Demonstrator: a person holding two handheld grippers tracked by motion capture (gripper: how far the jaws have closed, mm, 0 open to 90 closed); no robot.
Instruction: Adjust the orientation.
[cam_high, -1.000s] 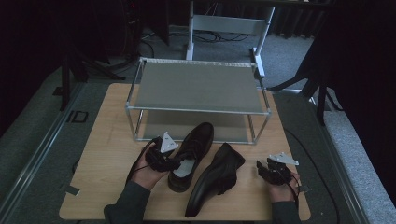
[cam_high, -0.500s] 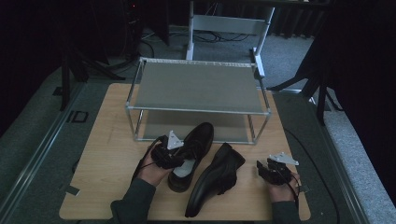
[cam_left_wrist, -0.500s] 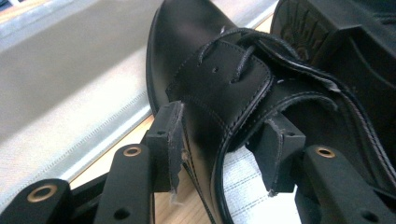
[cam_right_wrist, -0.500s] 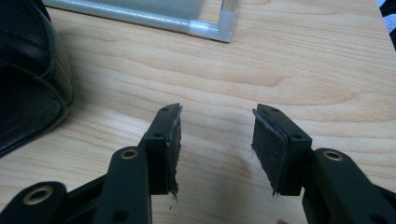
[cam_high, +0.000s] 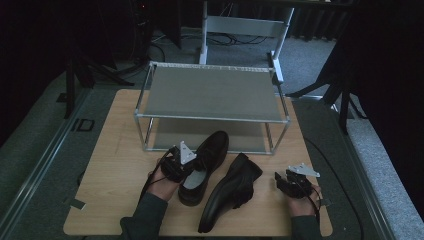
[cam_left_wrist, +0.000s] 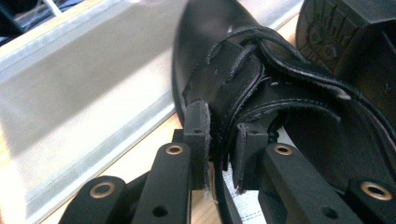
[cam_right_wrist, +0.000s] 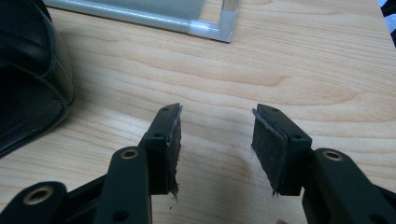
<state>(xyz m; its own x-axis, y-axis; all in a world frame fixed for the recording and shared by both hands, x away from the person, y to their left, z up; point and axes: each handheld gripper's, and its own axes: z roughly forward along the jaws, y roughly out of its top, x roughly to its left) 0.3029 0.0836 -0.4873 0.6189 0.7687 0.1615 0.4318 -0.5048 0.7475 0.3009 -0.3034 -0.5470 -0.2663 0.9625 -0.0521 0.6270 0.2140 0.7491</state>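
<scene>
- The left hand-held gripper (cam_high: 186, 161) lies low at the upright shoe (cam_high: 204, 165), in front of the rack (cam_high: 212, 92) on the table (cam_high: 115, 165).
- Its jaws have just been closing and now pinch the shoe's side wall.
- The right hand-held gripper (cam_right_wrist: 215, 147) rests half open and empty, right of the tipped shoe (cam_high: 230, 192).
- Since 1 second ago, the left hand-held gripper sits closer over the upright shoe.

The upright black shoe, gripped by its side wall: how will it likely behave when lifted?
The upright shoe probably hangs toe-down, since the left hand-held gripper pinches only the thin collar. That leather looks pliable, so it may flex. The glossy surface could slip.
</scene>
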